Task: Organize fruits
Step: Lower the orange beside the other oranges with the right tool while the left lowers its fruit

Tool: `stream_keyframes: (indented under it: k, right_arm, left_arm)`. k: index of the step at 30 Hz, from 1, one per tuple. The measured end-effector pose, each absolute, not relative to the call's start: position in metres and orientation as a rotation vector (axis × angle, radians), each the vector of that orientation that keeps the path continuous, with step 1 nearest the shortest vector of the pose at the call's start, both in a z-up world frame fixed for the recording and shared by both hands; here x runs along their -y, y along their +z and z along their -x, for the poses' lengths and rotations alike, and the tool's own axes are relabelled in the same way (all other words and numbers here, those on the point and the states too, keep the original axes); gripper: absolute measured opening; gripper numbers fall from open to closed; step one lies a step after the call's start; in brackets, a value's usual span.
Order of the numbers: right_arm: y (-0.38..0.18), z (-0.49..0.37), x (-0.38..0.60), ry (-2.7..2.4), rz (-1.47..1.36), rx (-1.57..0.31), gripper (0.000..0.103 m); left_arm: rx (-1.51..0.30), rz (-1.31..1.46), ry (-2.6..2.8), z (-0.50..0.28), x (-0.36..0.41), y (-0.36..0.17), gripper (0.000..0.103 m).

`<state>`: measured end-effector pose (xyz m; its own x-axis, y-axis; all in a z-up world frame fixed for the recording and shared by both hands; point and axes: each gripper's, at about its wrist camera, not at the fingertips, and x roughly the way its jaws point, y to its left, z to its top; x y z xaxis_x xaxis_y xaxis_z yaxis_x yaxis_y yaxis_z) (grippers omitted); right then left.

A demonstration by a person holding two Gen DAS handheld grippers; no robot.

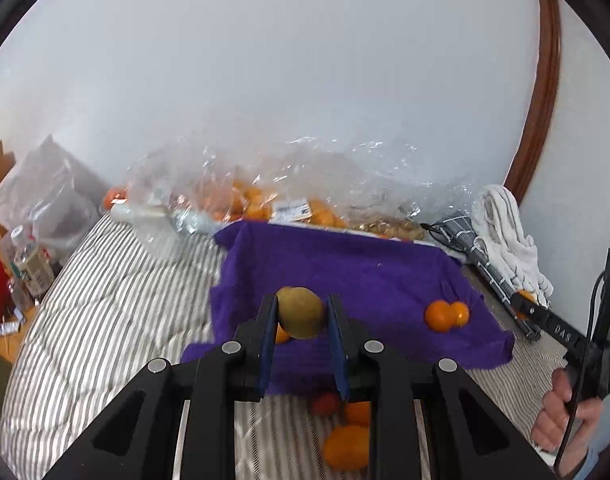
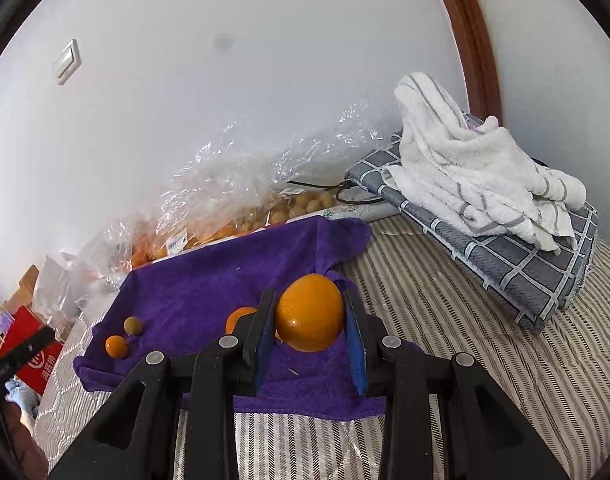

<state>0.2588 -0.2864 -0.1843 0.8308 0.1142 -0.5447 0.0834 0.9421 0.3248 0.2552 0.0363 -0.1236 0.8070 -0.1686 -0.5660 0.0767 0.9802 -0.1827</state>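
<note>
Left wrist view
Left tongs (image 1: pixel 301 314): pinching a round greenish-brown fruit (image 1: pixel 301 312) between the blue pads, held above the purple terry towel (image 1: pixel 365 276).
Towel contents: two small orange citrus fruits (image 1: pixel 445 314) sit touching each other toward its right side; part of another orange fruit shows just behind the left pad.
Bed: the striped grey-and-white quilt (image 1: pixel 117 300) carries the towel; loose orange and red fruits (image 1: pixel 345 446) lie on it below your tongs.
Background: crinkled clear plastic bags of orange fruit (image 1: pixel 265 200) lie against the wall.

Right wrist view
Right tongs (image 2: pixel 310 322): pinching a large glossy orange (image 2: pixel 309 318), held over the towel's near right part.
Towel contents: a small orange fruit (image 2: pixel 116 346) and a small brownish fruit (image 2: pixel 133 325) sit close together at the left; another orange fruit (image 2: pixel 239 318) peeks out beside the left pad.
Corner: a white striped towel (image 2: pixel 473 168) lies on a grey checked cloth (image 2: pixel 505 248).

Step in hand (judgement)
Placement: you appear to be sorting by kind, so lower each fruit beside its like.
Technique: set each fruit down onto the cloth before you release; round fruit rolls, so don't drop it.
</note>
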Motion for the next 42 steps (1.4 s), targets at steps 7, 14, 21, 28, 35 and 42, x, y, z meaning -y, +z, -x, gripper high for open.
stream_keyframes:
  k: [7, 14, 21, 28, 35, 42]
  right_arm:
    - [-0.189, -0.264, 0.279, 0.029, -0.323, -0.614, 0.032]
    - [-0.198, -0.272, 0.268, 0.04, -0.282, -0.655, 0.032]
    - [-0.209, -0.28, 0.257, 0.058, -0.245, -0.702, 0.032]
    - [-0.215, -0.284, 0.251, 0.076, -0.225, -0.728, 0.032]
    - [-0.219, -0.29, 0.249, 0.086, -0.217, -0.767, 0.033]
    - [-0.217, -0.29, 0.247, 0.09, -0.202, -0.772, 0.033]
  left_arm:
    - [-0.651, 0.165, -0.152, -0.285, -0.009, -0.137, 0.023]
    - [-0.69, 0.143, -0.157, -0.297, -0.002, -0.161, 0.023]
    - [-0.737, 0.163, -0.17, -0.302, -0.007, -0.174, 0.023]
    - [-0.762, 0.149, -0.173, -0.304, -0.004, -0.182, 0.023]
    - [-0.802, 0.166, -0.173, -0.309, -0.006, -0.19, 0.023]
    - [-0.832, 0.169, -0.176, -0.312, -0.007, -0.196, 0.023]
